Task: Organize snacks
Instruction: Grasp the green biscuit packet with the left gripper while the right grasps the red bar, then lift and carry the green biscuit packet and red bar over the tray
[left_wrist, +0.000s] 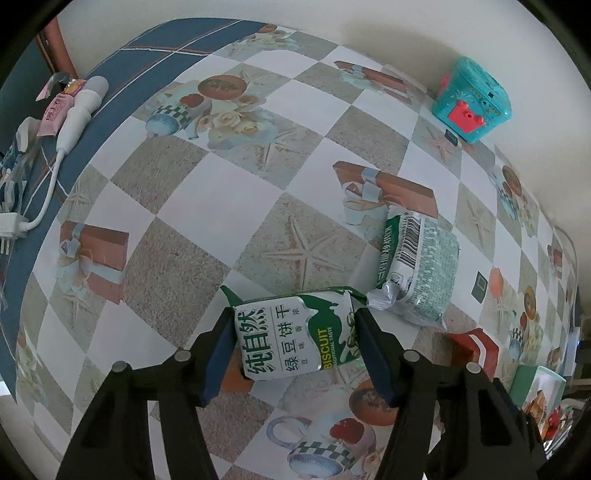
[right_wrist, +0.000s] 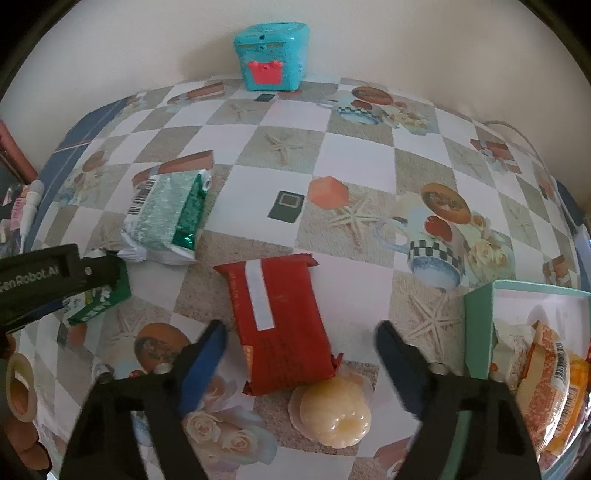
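Left gripper (left_wrist: 295, 341) pinches the green biscuit pack (left_wrist: 291, 338) across its long axis; right gripper (right_wrist: 301, 350) spread, red pack (right_wrist: 280, 325) lying lengthwise between its fingers (right_wrist: 205, 363).

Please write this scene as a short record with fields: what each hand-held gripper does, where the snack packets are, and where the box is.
left hand-held gripper: shut on green biscuit packet, just above the table
right hand-held gripper: open, empty, fingers either side of red packet
red packet: flat on the checked tablecloth, white strip up
second green packet: on the table, barcode up, not held
green box: at the right edge, orange packets inside
teal toy chest: far edge, by the wall
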